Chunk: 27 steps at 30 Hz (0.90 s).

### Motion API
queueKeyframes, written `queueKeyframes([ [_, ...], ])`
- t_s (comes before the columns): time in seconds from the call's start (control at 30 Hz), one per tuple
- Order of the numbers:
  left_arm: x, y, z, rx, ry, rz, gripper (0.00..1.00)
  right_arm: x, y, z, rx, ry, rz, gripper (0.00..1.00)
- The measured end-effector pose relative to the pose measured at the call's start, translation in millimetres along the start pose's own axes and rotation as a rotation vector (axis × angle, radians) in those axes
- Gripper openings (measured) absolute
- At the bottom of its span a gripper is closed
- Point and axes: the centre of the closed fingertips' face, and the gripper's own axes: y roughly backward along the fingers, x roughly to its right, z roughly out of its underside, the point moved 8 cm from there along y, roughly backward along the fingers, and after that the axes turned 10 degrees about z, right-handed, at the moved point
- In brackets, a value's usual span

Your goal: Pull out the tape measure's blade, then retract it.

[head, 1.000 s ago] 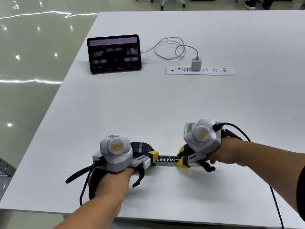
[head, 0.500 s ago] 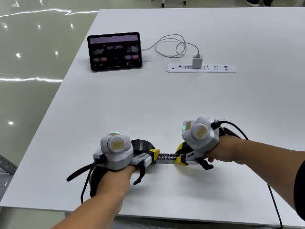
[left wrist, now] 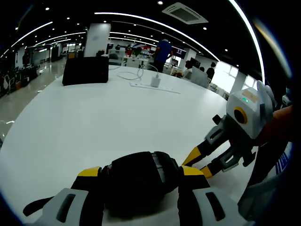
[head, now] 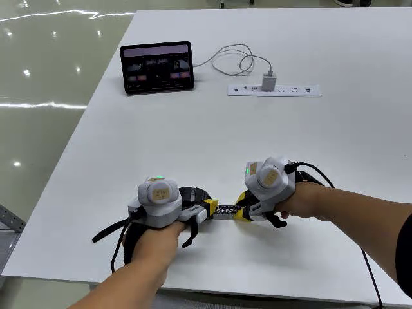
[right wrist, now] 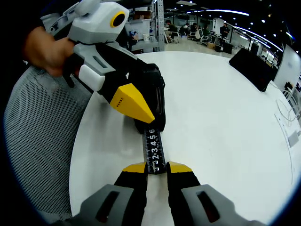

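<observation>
So the chunky rounded black tape measure (left wrist: 137, 186) sat low-centre in the head view on the smooth white table (head: 257, 135), squeezed by the left gripper (left wrist: 140, 171). The right gripper (right wrist: 156, 167) pinched the thin numbered blade (right wrist: 154, 146), showing shorter than a second before

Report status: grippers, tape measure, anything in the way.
Left gripper shut on tape measure case. Right gripper shut on blade, short stretch out. Tablet and power strip sit far across table, off the work.

Right claw (right wrist: 156, 168) nearer the tape measure case (right wrist: 155, 101), exposed blade (right wrist: 154, 150) shorter than before.
</observation>
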Motion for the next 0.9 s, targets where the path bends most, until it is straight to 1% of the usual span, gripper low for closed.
queueKeyframes([
  [0.6, 1.1, -0.5, 0.5, 0.003, 0.003, -0.001, 0.59, -0.4, -5.9, -7.3, 0.011, 0.005, 0.004, 0.11],
  [0.83, 1.5, -0.1, 0.1, 0.004, 0.002, -0.002, 0.59, -0.5, -5.8, -7.2, 0.010, -0.011, 0.004, 0.12],
  [0.87, 1.4, -0.1, 0.0, 0.003, 0.002, -0.002, 0.59, -0.5, -5.6, -7.0, 0.011, -0.003, 0.004, 0.12],
  [0.9, 1.5, -0.1, 0.0, 0.003, 0.001, -0.002, 0.59, -0.6, -5.5, -6.7, 0.013, 0.022, 0.004, 0.12],
])
